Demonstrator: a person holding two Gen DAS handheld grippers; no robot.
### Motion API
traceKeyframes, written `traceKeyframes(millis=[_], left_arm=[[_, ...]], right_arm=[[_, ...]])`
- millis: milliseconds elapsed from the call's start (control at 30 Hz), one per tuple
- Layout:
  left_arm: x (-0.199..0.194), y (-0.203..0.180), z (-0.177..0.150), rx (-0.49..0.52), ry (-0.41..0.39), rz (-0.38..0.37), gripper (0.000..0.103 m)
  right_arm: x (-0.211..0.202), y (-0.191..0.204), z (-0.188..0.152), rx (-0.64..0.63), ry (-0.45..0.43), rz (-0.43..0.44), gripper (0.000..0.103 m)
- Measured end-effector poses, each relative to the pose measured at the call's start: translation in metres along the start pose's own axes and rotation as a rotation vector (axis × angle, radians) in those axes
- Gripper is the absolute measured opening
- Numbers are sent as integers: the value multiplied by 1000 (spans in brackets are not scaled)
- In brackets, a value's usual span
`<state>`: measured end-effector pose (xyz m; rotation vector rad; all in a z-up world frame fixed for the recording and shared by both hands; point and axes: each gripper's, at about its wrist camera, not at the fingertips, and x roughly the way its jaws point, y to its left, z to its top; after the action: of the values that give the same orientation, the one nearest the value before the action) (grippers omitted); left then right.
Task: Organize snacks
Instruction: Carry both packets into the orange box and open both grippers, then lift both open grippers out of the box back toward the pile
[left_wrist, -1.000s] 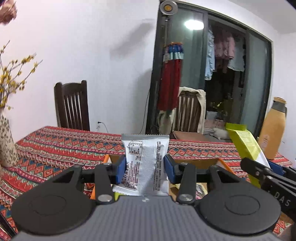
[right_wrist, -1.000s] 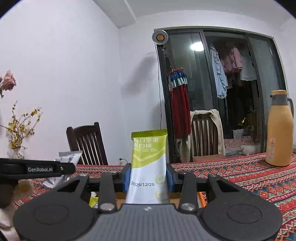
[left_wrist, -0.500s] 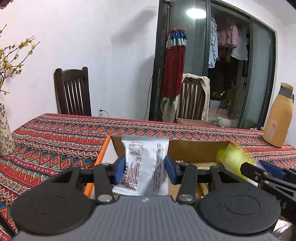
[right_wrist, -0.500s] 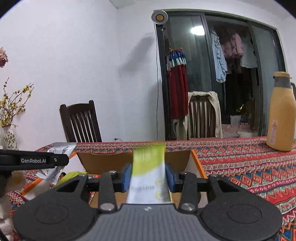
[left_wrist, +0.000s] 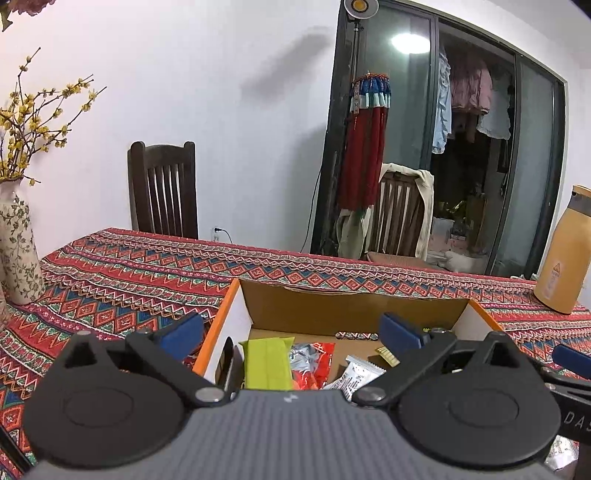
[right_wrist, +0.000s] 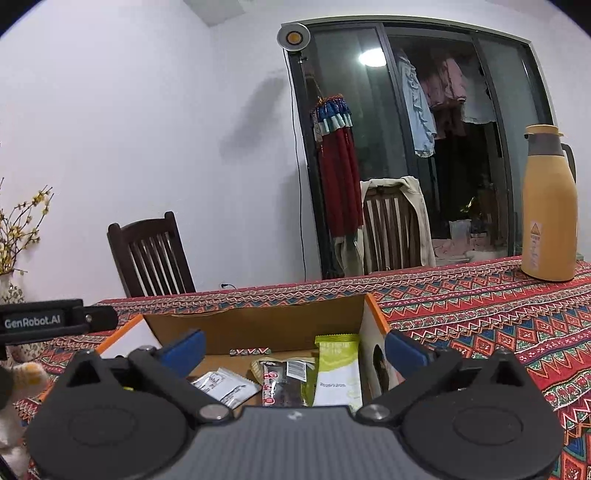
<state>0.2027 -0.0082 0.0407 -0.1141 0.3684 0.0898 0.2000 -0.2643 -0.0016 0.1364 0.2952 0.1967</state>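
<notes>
Both grippers hang side by side over an open cardboard box (left_wrist: 351, 302), each tipped a little downward toward its inside. The left gripper (left_wrist: 291, 334) has just been opening and now stands spread wide, its blue pads out near the box's side walls with nothing between them; the silver packet (left_wrist: 356, 376) lies loose on the box floor below. The right gripper (right_wrist: 293, 349) has likewise just been opening and holds nothing; the green-and-white bar (right_wrist: 338, 371) lies in the box against the right-hand wall, lengthwise toward the camera. Beside it in the right wrist view sit a dark wrapped bar (right_wrist: 284, 380) and a silver sachet (right_wrist: 225, 386), and a thin patterned stick (right_wrist: 250, 351) rests along the back wall. The left wrist view shows a yellow-green packet (left_wrist: 266, 363) near the left wall and a red wrapper (left_wrist: 314, 360) next to it. The box has orange rims and stands on a red patterned tablecloth (left_wrist: 147, 269), which lies bare behind and to either side of it. A floral vase (left_wrist: 18, 254) stands well off to the left and a tan thermos jug (right_wrist: 548, 206) far to the right. The near part of the box and its contents are hidden behind each gripper's grey body, and the print on the packets is too small to read.
</notes>
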Motion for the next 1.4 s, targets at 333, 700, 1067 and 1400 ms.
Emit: traceKeyframes(millis=[333, 700, 1067, 1400], left_arm=[[-39, 0, 19, -26, -89, 2, 103], [-85, 0, 14, 30, -69, -67, 103], [-124, 15, -16, 60, -38, -67, 103], [-137, 34, -52, 77, 49, -59, 103]], right_arm=[[-29, 7, 12, -10, -59, 14, 103], [-88, 18, 11, -39, -88, 36, 103], [-127, 17, -22, -33, -11, 7, 103], [-158, 18, -56, -43, 62, 1, 103]])
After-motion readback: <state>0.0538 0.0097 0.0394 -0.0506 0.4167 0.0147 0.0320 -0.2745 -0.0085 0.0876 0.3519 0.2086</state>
